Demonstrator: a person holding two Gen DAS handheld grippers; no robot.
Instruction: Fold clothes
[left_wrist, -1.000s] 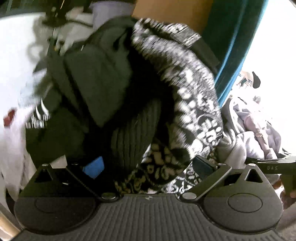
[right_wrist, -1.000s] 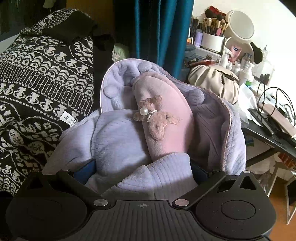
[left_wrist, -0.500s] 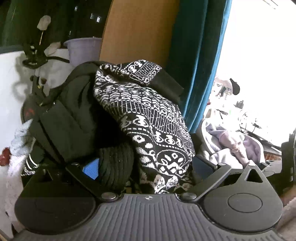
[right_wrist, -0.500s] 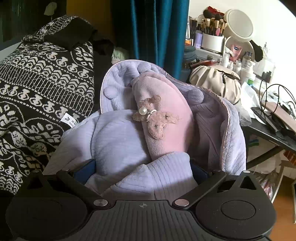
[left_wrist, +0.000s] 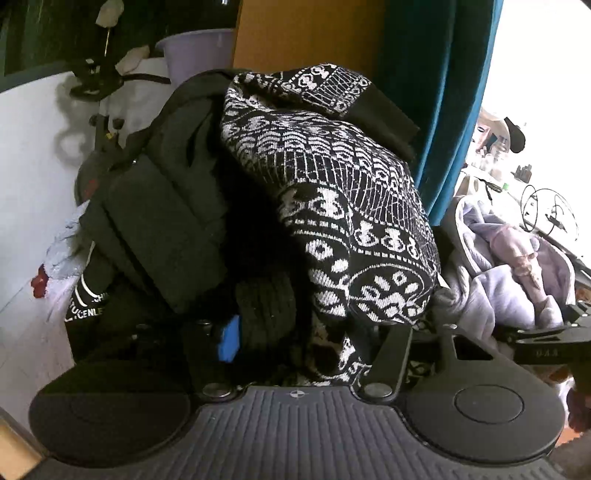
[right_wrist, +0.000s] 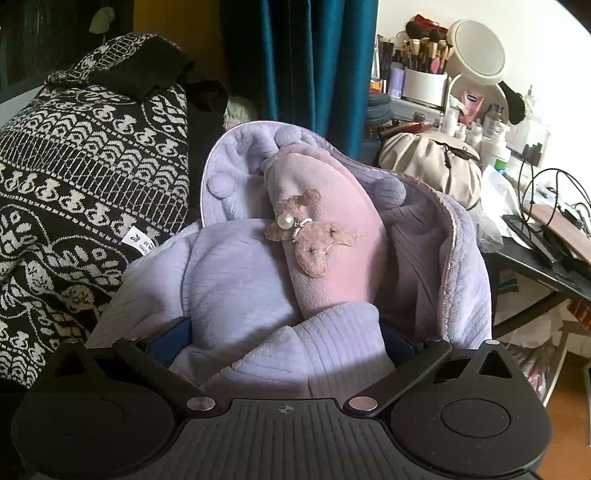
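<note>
Black-and-white patterned knit sweater (left_wrist: 354, 229) sits bunched in our left gripper (left_wrist: 295, 339); fingers clamped on its lower fold plus a black ribbed cuff (left_wrist: 266, 314). Dark jacket (left_wrist: 159, 221) piled at 9 o'clock of it. We judge the knit heavy, floppy, stretchy: better held at hem or shoulder seam than a wad. At 3 o'clock, lilac fleece hooded robe (right_wrist: 240, 277), with pink plush piece (right_wrist: 332, 240) bearing a pearl bow (right_wrist: 306, 232), fills our right gripper (right_wrist: 284, 339), fingers closed on a ribbed cuff fold. Fleece looks soft, bulky, non-slip. Cluttered vanity desk (right_wrist: 535, 254) at 2 o'clock: snag risk.
</note>
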